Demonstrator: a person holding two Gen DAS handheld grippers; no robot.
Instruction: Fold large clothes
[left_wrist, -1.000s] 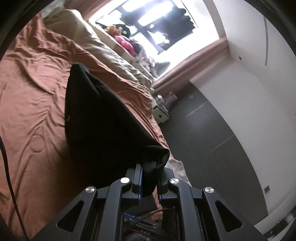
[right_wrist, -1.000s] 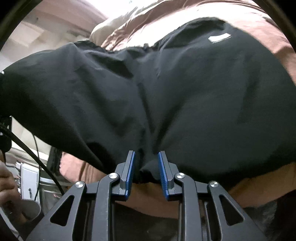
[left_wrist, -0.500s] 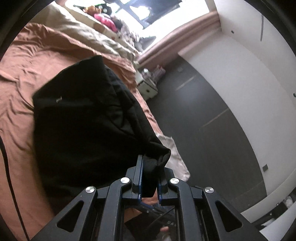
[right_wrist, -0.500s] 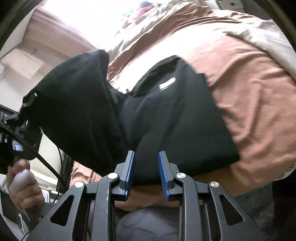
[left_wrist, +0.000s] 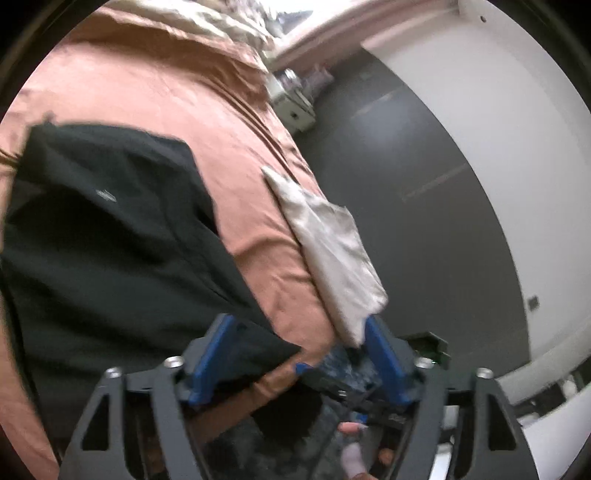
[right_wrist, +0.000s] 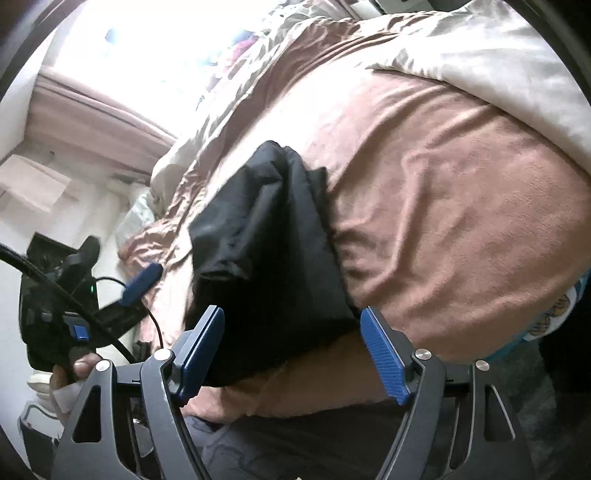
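The left tongs (left_wrist: 295, 354) stand wide apart, their jaws having just been opening, and the near corner of the black garment (left_wrist: 110, 240) lies loose between them, hard by the left pad with nothing pressing on it; the rest of the cloth spreads ahead and to the left of the tongs over the brown bedspread (left_wrist: 192, 85). The right tongs (right_wrist: 295, 350) are likewise spread, their jaws just opened too, with the garment's (right_wrist: 266, 236) near end lying between the pads and not gripped, a ridge of bunched cloth running away in front of them. The main risk, as I judge it, is that the released edge sits at the lip of the bed and may slide off or slump, undoing the fold; the bunching ahead of the right tongs could set a crooked crease if it is not smoothed. A pad drawn back carelessly might also catch the fabric and drag it. The left view alone shows the small pale label on the garment, a beige cloth (left_wrist: 332, 251) hanging to the right of the tongs, and the dark floor (left_wrist: 424, 184). The right view alone shows the other tool held in a hand (right_wrist: 74, 373) to its left, and the cream quilt (right_wrist: 498, 66) beyond.
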